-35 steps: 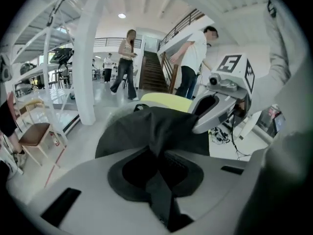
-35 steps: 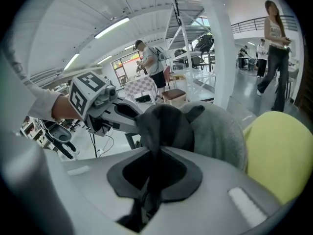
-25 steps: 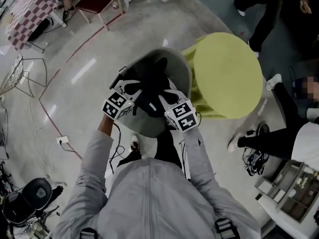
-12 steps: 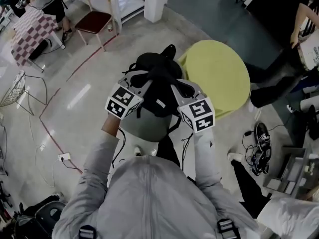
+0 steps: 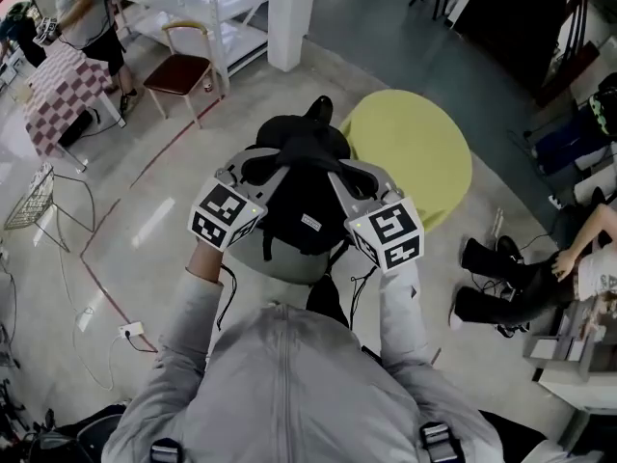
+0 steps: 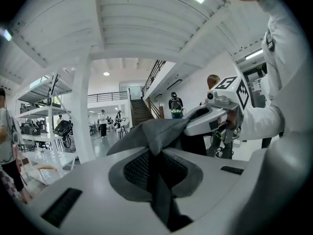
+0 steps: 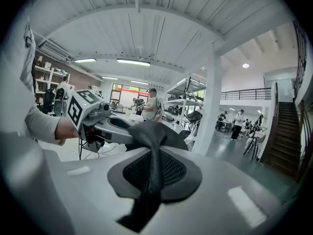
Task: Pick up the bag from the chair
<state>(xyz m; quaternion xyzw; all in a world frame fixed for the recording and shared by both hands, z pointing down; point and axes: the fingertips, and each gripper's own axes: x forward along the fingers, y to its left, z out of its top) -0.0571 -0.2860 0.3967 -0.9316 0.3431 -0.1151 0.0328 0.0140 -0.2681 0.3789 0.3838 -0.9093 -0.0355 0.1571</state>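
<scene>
Concrete floor of open hall; black fabric backpack held by both grippers over grey round-seated chair.
Left gripper jaws clamped on a fold of backpack strap, right gripper jaws clamped on another strap fold, one on each side of the bag. Backpack's long axis runs straight away from the person, small loop end pointing far. Cannot tell if it touches the chair seat. Round yellow-green seat just beyond, to the right.
</scene>
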